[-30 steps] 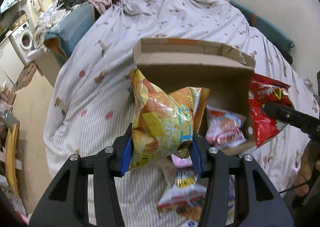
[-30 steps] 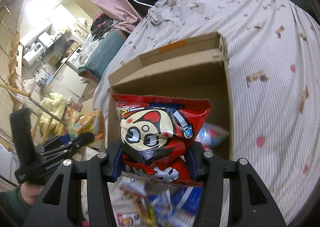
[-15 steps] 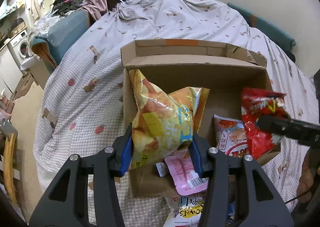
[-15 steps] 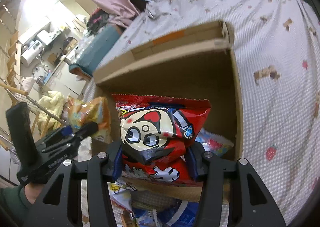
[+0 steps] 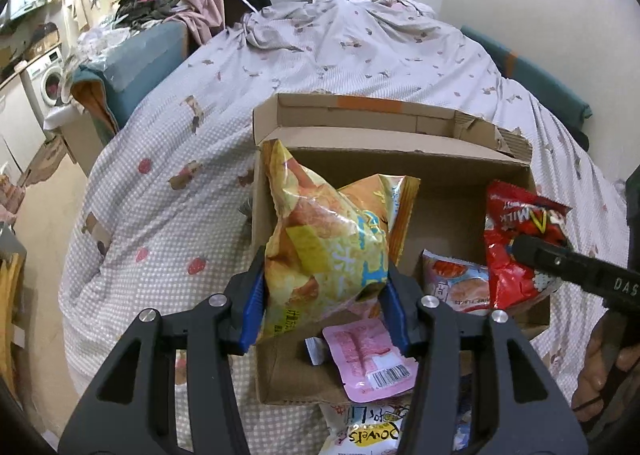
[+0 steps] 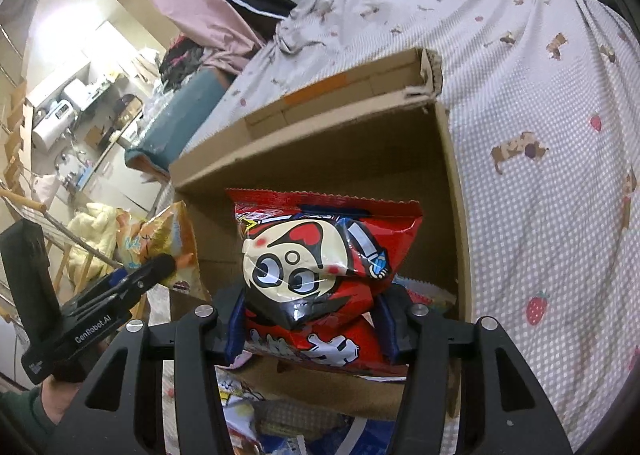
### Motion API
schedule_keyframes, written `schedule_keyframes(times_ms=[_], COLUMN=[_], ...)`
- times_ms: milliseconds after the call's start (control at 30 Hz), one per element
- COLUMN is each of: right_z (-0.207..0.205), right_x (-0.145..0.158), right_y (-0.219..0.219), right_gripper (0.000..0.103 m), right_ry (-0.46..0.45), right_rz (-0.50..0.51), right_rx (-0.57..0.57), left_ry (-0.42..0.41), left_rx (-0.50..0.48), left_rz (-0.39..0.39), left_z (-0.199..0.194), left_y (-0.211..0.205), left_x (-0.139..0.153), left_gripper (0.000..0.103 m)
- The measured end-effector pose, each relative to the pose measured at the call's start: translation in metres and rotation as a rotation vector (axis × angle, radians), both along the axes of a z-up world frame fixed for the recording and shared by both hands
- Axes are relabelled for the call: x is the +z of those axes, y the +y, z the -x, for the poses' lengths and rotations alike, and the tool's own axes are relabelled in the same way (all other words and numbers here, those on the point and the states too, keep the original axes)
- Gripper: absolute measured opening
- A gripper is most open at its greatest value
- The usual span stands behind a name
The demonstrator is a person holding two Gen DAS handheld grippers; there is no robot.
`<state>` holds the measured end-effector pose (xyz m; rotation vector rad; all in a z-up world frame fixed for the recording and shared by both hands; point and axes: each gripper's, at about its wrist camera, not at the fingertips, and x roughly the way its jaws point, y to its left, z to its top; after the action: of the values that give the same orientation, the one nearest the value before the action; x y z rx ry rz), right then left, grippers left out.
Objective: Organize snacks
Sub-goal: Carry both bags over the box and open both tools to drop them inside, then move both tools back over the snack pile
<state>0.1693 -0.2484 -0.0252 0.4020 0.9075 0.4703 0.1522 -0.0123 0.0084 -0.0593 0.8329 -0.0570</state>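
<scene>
An open cardboard box (image 5: 392, 159) lies on the bed. My left gripper (image 5: 324, 297) grips a yellow chip bag (image 5: 328, 239) over the box's left half. Its jaws are opening, and the blue pads still touch the bag's sides. In the right wrist view, my right gripper (image 6: 312, 325) holds a red snack bag with a cartoon face (image 6: 320, 255) over the box (image 6: 320, 151). These jaws are opening too, with the bag still between the pads. The red bag (image 5: 516, 223) also shows at the box's right side. The yellow bag (image 6: 160, 231) appears at the left.
A pink packet (image 5: 368, 355) and a white-and-red packet (image 5: 452, 283) lie inside the box. More snack packs (image 5: 368, 431) lie on the dotted bedspread (image 5: 160, 215) in front of the box. A person's hand (image 5: 596, 359) holds the right gripper. A teal cushion (image 5: 140, 67) sits left of the bed.
Both grippers have sunk toward the box with their bags. The box now looks nearer and fills more of each view, and the bags hang over its inside.
</scene>
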Motion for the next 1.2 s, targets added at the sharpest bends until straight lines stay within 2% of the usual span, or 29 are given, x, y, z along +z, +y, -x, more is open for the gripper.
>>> schedule_keyframes(times_ms=[133, 200, 233, 267, 333, 367, 433, 467, 533, 600, 800, 1200], right_z=[0.001, 0.001, 0.001, 0.003, 0.004, 0.004, 0.004, 0.004, 0.005, 0.005, 0.006, 0.024], right_x=[0.002, 0.003, 0.003, 0.005, 0.007, 0.007, 0.008, 0.009, 0.01, 0.011, 0.015, 0.027], right_y=[-0.003, -0.004, -0.004, -0.004, -0.005, -0.004, -0.003, -0.003, -0.001, 0.0, 0.004, 0.005], right_gripper=[0.058, 0.07, 0.081, 0.087, 0.089, 0.09, 0.091, 0.091, 0.093, 0.093, 0.093, 0.094], right_ry=[-0.019, -0.019, -0.02, -0.029, -0.042, -0.041, -0.043, -0.045, -0.048, -0.055, -0.074, -0.106], right_rz=[0.007, 0.009, 0.017, 0.025, 0.033, 0.035, 0.032, 0.032, 0.035, 0.041, 0.049, 0.1], right_rx=[-0.02, -0.03, -0.04, -0.054, -0.057, -0.05, -0.042, -0.04, -0.035, -0.027, -0.003, 0.006], left_ry=[0.016, 0.024, 0.027, 0.031, 0.036, 0.037, 0.031, 0.02, 0.009, 0.007, 0.043, 0.006], left_rx=[-0.002, -0.002, -0.001, -0.002, -0.005, -0.007, -0.005, 0.002, 0.016, 0.029, 0.051, 0.03], left_rz=[0.005, -0.007, -0.014, -0.022, -0.024, -0.021, -0.013, -0.01, -0.009, 0.003, 0.033, 0.009], left_z=[0.0, 0.001, 0.001, 0.001, 0.002, 0.003, 0.005, 0.006, 0.007, 0.007, 0.006, 0.024], left_y=[0.0, -0.001, -0.001, -0.002, -0.003, -0.003, -0.002, -0.001, 0.001, 0.004, 0.011, 0.005], left_x=[-0.003, -0.004, -0.004, -0.004, -0.005, -0.004, -0.003, -0.001, 0.001, 0.002, -0.002, 0.011], left_gripper=[0.049, 0.05, 0.05, 0.051, 0.055, 0.058, 0.073, 0.076, 0.089, 0.092, 0.092, 0.092])
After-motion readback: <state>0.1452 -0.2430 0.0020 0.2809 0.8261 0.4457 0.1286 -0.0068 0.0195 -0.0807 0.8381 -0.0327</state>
